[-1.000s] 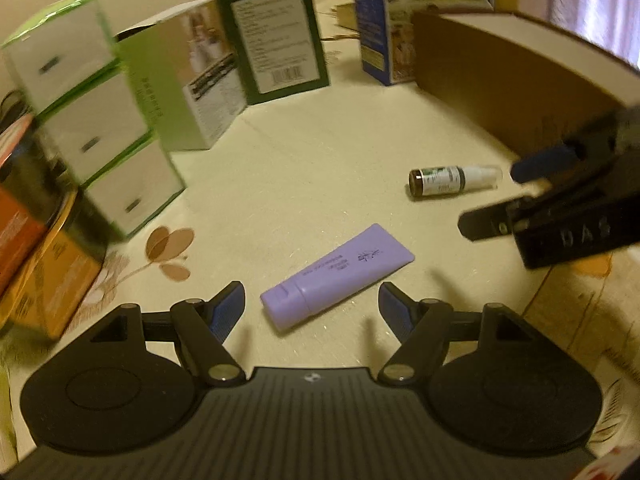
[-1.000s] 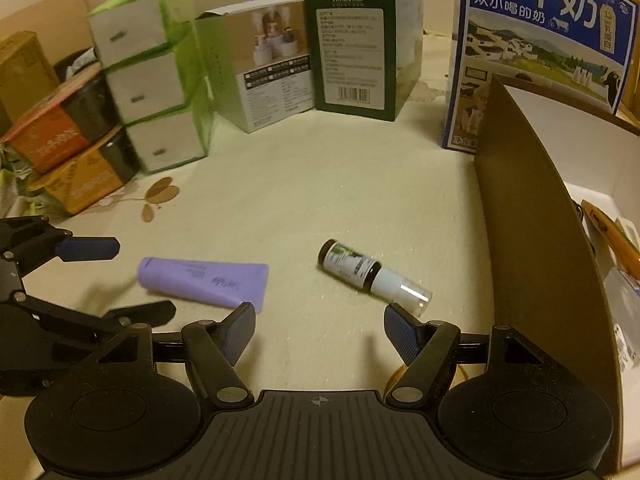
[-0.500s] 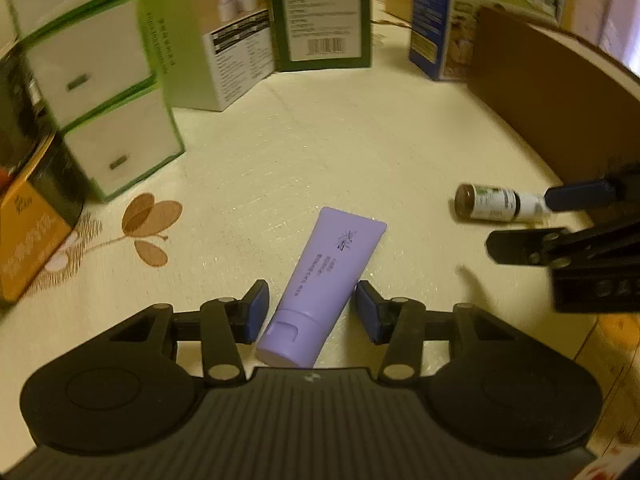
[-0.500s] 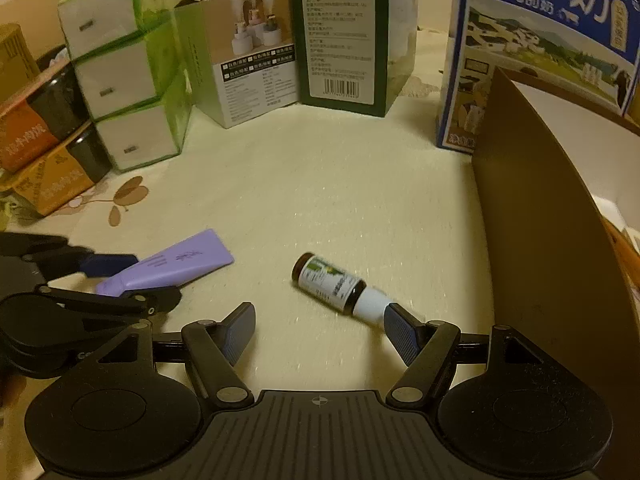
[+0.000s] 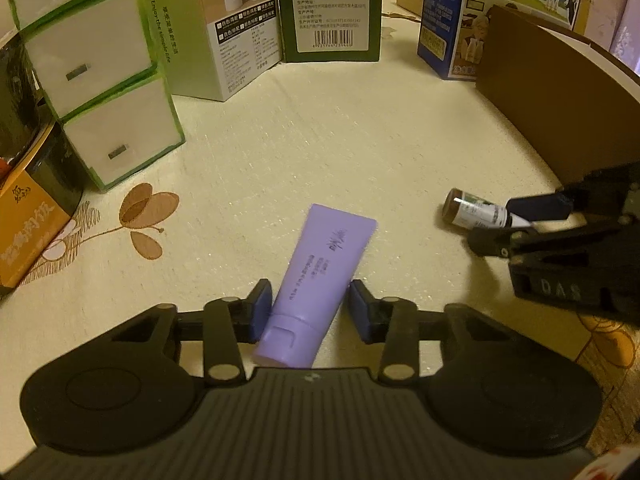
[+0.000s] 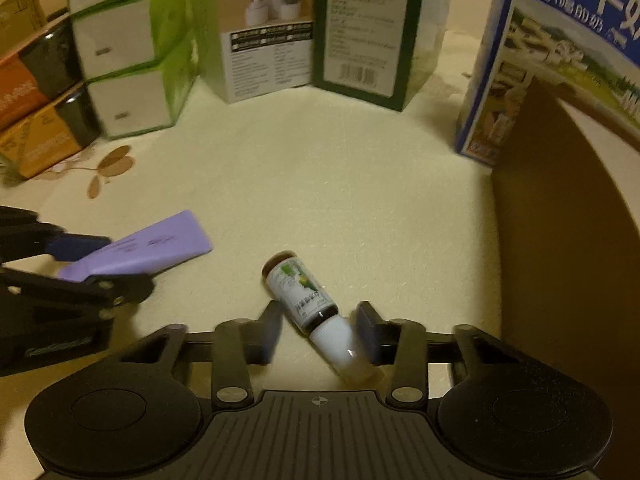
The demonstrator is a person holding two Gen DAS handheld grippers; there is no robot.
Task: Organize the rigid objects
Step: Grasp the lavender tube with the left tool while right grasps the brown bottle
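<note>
Both claws straddle items on the bench (image 5: 360, 152).
Left claw (image 5: 308, 312) narrowly brackets the purple tube (image 5: 320, 272); right claw (image 6: 320, 330), at 3 o'clock, narrowly brackets the dropper bottle (image 6: 304, 296).

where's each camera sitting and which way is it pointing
Left wrist: rides on the left tool, facing forward and down along its fingers at the purple tube lying between them on the tablecloth; the right tool shows at its right edge.
Right wrist: rides on the right tool, facing forward and down at the small brown bottle between its fingers; the left tool shows at its left edge.
Shared: tube, bottle, the dark green box and blue milk carton behind.
</note>
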